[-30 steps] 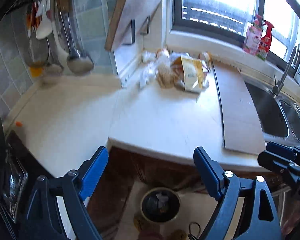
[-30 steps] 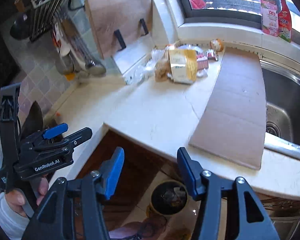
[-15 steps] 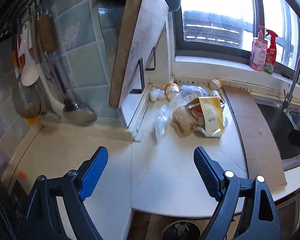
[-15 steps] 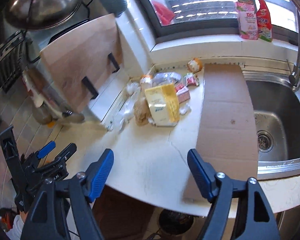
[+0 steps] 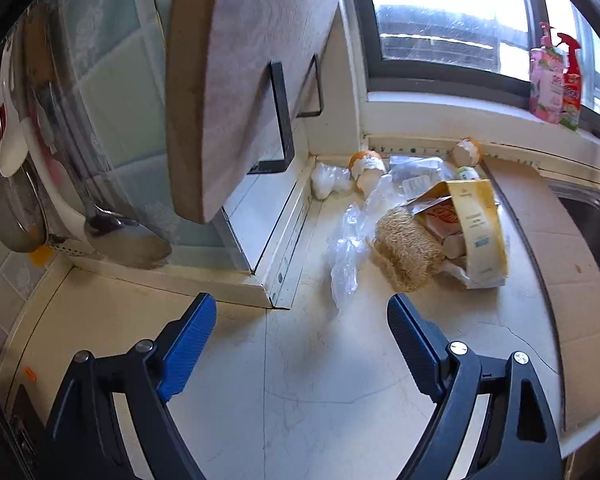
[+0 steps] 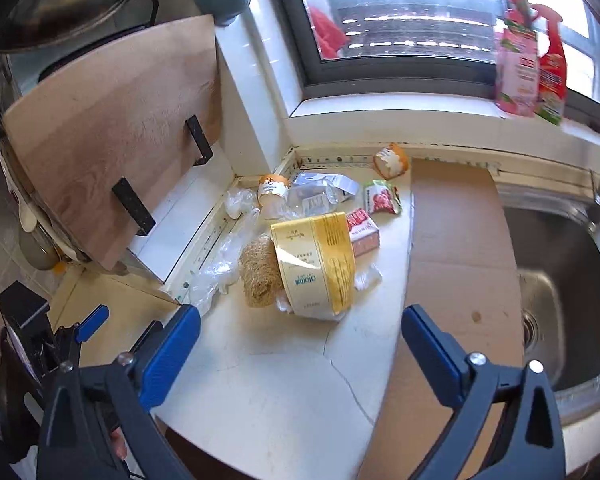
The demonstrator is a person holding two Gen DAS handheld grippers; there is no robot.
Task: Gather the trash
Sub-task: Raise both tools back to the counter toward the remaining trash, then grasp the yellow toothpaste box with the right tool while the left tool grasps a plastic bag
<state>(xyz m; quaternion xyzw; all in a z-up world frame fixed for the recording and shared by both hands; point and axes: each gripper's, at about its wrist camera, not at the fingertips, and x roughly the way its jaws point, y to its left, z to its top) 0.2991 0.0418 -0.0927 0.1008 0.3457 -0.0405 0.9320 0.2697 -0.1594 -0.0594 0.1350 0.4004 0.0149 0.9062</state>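
— What do your jaws hold?

— Nothing. My left gripper stands wide over the bare cream counter, ribbed blue pads facing each other. My right gripper is opening its jaws, with only counter between them.

— Where is the trash?

— Far from both, heaped in the far corner of the counter under the window. Nearest me lies a yellow paper wrapper, curled and glossy, beside a coarse, fibrous tan scrubber. Crinkled clear plastic film trails to the left of it.

— What does one view give that the other lacks?

— The right view shows a red-and-white carton and a green-edged snack packet plainly; from the left, the wrapper hides most of the carton. The right view also takes in the steel sink and my left gripper low at the left edge. The left view alone shows a metal ladle hanging against the tiles.

— And further out?

— A flat brown cardboard sheet lies to the right, between trash and sink. A wooden cutting board leans in black brackets on the left. The small orange items at the back wall are too small to name, and the bottles on the sill are blurred.
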